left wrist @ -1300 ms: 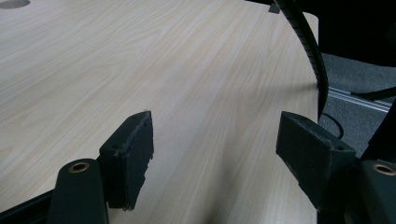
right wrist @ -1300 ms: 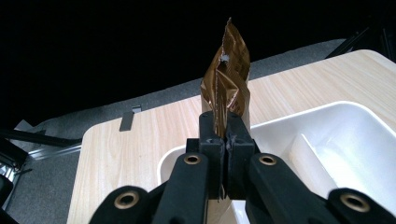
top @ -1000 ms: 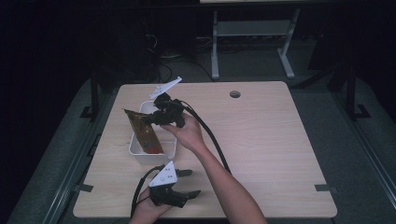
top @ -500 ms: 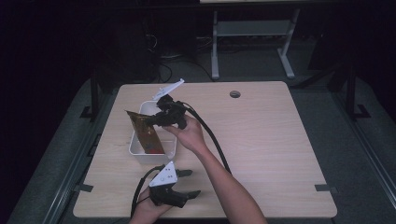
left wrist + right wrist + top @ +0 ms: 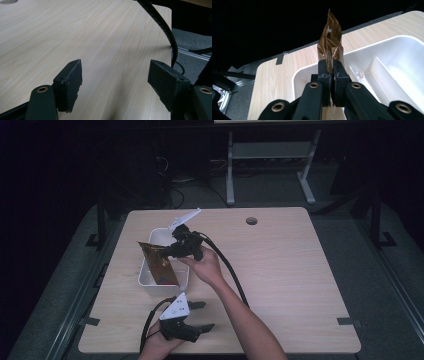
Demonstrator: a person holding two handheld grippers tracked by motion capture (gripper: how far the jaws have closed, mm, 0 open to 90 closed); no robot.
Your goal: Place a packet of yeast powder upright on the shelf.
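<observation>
— So, biggest first: what carries everything?

— Wooden table, pale grain, rounded corners. A round cable hole sits near its far edge, around twelve o'clock from the table's middle in the high view.

— Next down?

— White bin, at roughly nine o'clock from the table's middle. The right gripper view shows a divider wall inside it, splitting it into compartments.

— And the thing in hand?

— Brown foil packet, shiny and crumpled. It stands on edge over the bin's near half, lower end down inside the bin walls. Whether it touches the bin floor, cannot tell.

— Who holds it?

— Right gripper, reaching in from about three o'clock of the packet. In the right gripper view the two black jaws press together on the packet, foil pinched between the pads, the free end rising straight above them. The person's right hand wraps the gripper body just beside the bin's right wall; a thick black cable trails back toward six o'clock.

— The other one?

— Left gripper, near the table's front edge, at six o'clock from the bin and apart from it. Jaws spread wide, nothing between them; the left gripper view shows bare table in the gap. It points toward three o'clock.
</observation>
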